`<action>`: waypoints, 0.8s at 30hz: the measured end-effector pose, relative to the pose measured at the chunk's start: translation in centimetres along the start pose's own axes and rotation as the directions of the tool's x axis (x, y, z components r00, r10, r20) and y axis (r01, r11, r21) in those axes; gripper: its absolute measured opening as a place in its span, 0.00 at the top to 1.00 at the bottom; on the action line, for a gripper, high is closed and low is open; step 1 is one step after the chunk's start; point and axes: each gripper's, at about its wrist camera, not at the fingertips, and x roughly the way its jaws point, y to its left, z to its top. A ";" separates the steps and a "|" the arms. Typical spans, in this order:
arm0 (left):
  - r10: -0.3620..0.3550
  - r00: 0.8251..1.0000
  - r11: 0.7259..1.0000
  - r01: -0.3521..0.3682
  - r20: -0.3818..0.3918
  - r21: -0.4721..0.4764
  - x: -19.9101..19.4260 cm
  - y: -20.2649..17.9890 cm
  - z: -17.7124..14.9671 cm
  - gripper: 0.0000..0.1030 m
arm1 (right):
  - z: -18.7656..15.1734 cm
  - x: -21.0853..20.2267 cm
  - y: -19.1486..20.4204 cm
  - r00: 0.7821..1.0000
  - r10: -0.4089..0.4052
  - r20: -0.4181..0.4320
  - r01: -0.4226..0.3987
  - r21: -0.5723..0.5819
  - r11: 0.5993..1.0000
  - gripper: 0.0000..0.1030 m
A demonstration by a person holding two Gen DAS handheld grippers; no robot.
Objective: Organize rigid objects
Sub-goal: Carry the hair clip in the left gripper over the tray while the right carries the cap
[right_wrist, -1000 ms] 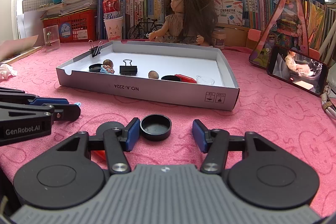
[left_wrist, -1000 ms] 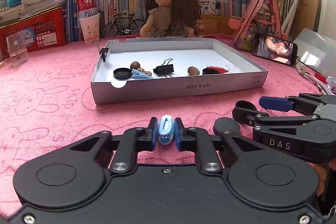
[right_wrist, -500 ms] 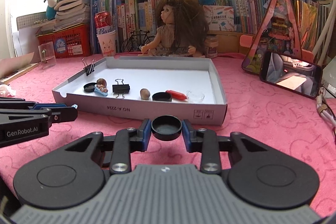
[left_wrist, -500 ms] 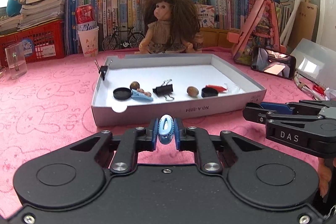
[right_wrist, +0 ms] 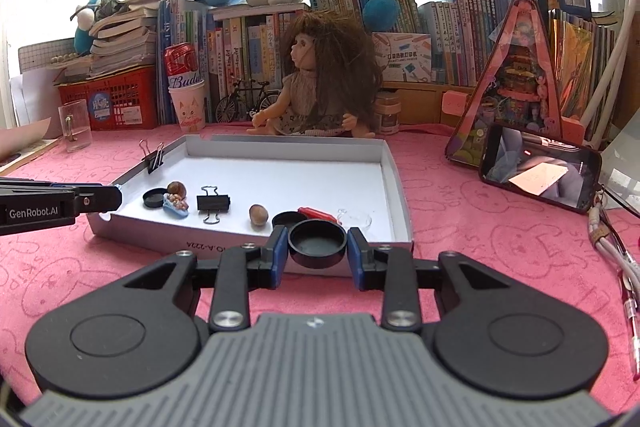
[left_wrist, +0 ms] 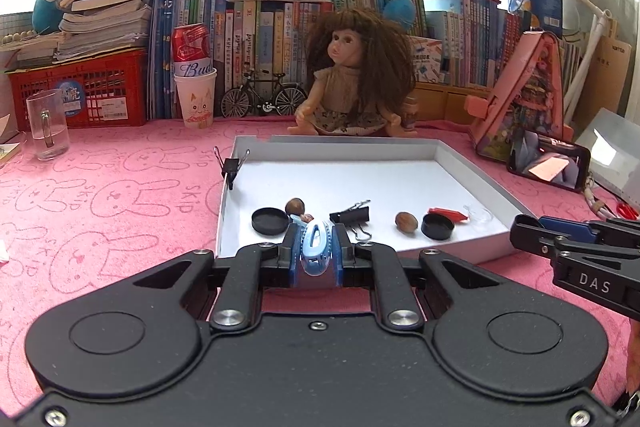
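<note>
Left tongs [left_wrist: 316, 254] pinch one glossy blue oval hair clip [left_wrist: 316, 251], long axis upright, held above the pink tabletop [left_wrist: 120, 227] at the near wall of the tray [left_wrist: 472, 163]. Right tongs [right_wrist: 318, 253] grip one round black cap [right_wrist: 318, 242], hollow up. In the shallow white cardboard tray: two black caps, two brown nuts, two black binder clips, one clipped on the rim.

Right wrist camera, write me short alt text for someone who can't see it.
The right gripper holds a round black cap between its blue pads, just in front of a shallow white box tray on a pink cloth. The tray holds binder clips, nuts, black caps and a red item; a doll sits behind it.
</note>
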 end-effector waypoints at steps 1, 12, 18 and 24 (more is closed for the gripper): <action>0.002 1.000 1.000 -0.002 -0.001 -0.003 0.2 0.1 0.2 0.86 | 0.1 0.1 -0.1 1.000 -0.002 0.001 0.002 0.006 1.000 0.65; 0.012 1.000 1.000 -0.012 0.015 -0.010 2.3 0.9 1.9 0.86 | 1.4 1.8 -1.1 1.000 -0.028 0.004 0.028 0.036 0.999 0.65; 0.004 1.000 1.000 -0.003 0.025 -0.024 4.0 1.8 3.3 0.86 | 2.4 3.5 -1.9 0.999 -0.039 -0.007 0.040 0.064 0.997 0.65; 0.001 1.000 0.999 -0.001 0.006 -0.046 6.9 3.1 5.1 0.86 | 3.8 5.8 -2.9 0.999 -0.038 -0.030 0.041 0.103 0.994 0.65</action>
